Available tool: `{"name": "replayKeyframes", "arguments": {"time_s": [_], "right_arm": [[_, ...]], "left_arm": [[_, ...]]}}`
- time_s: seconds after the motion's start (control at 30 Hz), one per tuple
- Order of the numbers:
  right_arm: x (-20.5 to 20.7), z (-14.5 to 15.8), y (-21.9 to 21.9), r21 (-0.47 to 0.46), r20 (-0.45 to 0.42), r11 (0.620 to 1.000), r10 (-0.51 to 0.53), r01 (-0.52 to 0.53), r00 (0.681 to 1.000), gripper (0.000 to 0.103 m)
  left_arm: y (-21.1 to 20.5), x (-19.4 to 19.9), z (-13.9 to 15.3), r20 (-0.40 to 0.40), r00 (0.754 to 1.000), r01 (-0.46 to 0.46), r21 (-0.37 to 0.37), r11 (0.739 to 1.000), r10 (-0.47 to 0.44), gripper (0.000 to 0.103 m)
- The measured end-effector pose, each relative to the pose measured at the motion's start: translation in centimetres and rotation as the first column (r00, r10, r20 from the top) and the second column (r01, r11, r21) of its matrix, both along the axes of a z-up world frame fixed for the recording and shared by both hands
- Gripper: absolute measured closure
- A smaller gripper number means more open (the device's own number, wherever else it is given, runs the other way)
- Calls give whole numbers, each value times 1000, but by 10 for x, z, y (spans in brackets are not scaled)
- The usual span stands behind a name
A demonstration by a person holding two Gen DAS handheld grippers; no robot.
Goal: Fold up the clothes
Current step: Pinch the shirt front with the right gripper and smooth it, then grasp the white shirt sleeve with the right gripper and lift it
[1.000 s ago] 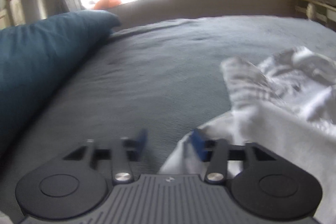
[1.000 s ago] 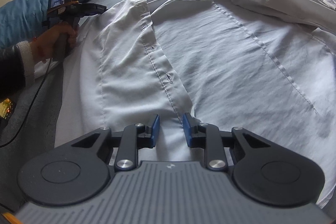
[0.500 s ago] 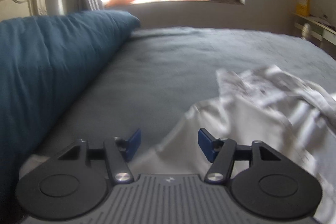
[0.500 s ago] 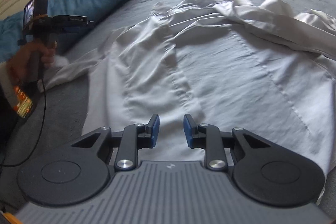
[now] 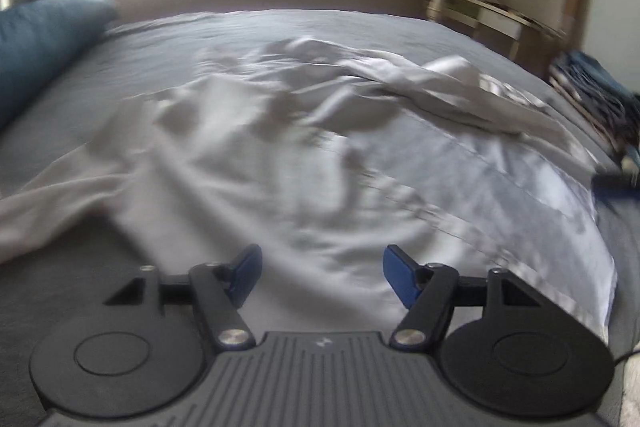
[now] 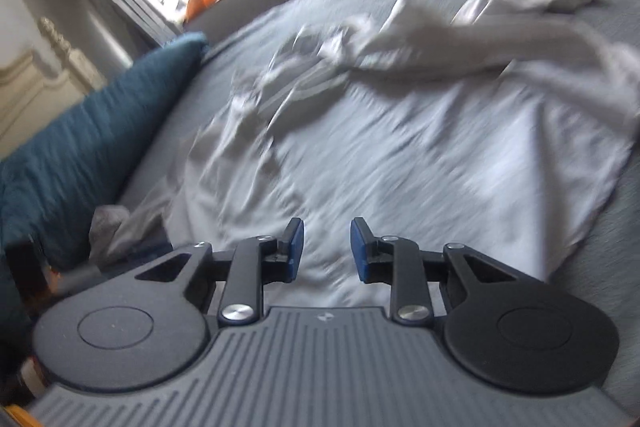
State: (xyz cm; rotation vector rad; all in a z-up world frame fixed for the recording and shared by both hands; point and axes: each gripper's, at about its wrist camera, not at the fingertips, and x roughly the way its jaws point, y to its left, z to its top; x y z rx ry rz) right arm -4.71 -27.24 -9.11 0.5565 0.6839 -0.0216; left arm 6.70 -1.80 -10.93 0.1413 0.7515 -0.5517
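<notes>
From where I sit, the pale grey-white button-up cotton shirt [image 5: 320, 155] lies spread and rumpled across the middle of the wide grey bedspread [image 5: 168, 39], its body fairly flat towards me and its sleeves and collar bunched in a ridge at the far side; one loose sleeve or flap trails off to the near left, towards the long teal pillow [image 5: 44, 39] by the cream headboard [image 6: 36, 83]. My left gripper [image 5: 318, 277] hangs over the near hem with its blue pads well apart; its jaws have just been opening, and nothing sits between them. My right gripper [image 6: 326, 251] also hovers above the near part of the cloth, its blue pads parted by a narrow gap, with only fabric lying beneath rather than pinched, so I read both as released. I judge this cloth to be light, thin and limp: it will sag and crease wherever it is unsupported, slide easily over the bedspread, and offer no stiffness except along the hems, the button strip and the collar. I would pinch it at a doubled edge, the near hem corners or the shoulder seams, one gripper to each side, so the panel lifts evenly. Both views are smeared by motion, so fine seams are hard to place.
</notes>
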Motion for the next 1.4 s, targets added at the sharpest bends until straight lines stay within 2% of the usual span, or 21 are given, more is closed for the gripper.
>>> {"name": "replayKeyframes", "arguments": {"time_s": [0.07, 0.17, 0.27, 0.37, 0.47, 0.57, 0.7, 0.8, 0.87, 1.0, 1.07, 1.17, 1.3, 1.4], "right_arm": [[-14, 12, -29, -63, 21, 995, -72, 73, 997, 76], [-24, 14, -74, -165, -2, 969, -188, 185, 982, 76], [-20, 6, -106, -301, -40, 929, -240, 217, 970, 75], [-3, -12, -119, -473, -101, 866, -237, 163, 966, 75], [13, -34, -131, -598, -171, 797, -234, 88, 957, 75], [26, -54, -136, -663, -216, 749, -209, 14, 954, 75], [37, -69, -143, -716, -239, 698, -203, -31, 950, 75], [38, -69, -149, -719, -232, 695, -202, -28, 952, 77], [36, -61, -149, -708, -222, 706, -194, -21, 956, 77], [24, -36, -145, -661, -158, 750, -164, 19, 974, 75], [23, -27, -148, -618, -134, 785, -167, 49, 977, 72], [35, -33, -153, -629, -151, 776, -187, 52, 971, 69], [57, -57, -165, -649, -217, 761, -223, 30, 951, 69], [65, -66, -178, -617, -230, 784, -257, 64, 938, 75]], "left_arm": [[-14, -7, -8, 4, 999, 33, 22, 999, -33, 35], [-30, -16, -19, -3, 998, 68, 56, 996, -68, 35], [-41, -24, -28, -2, 995, 95, 90, 991, -95, 35], [-42, -25, -31, 0, 996, 94, 103, 990, -95, 35], [-42, -23, -33, -6, 996, 89, 99, 991, -89, 34], [-43, -23, -34, -8, 996, 90, 100, 991, -90, 34], [-42, -22, -36, -7, 996, 91, 96, 991, -91, 33], [-42, -23, -36, -5, 996, 90, 94, 992, -89, 33], [-42, -23, -36, -3, 996, 90, 95, 991, -90, 33], [-42, -24, -37, -3, 996, 86, 91, 992, -87, 32], [-42, -24, -37, -2, 997, 83, 89, 993, -83, 32], [-43, -25, -37, -2, 997, 81, 94, 992, -81, 32], [-42, -24, -37, -4, 997, 76, 88, 993, -76, 32], [-41, -25, -39, 1, 997, 73, 85, 994, -74, 31]]}}
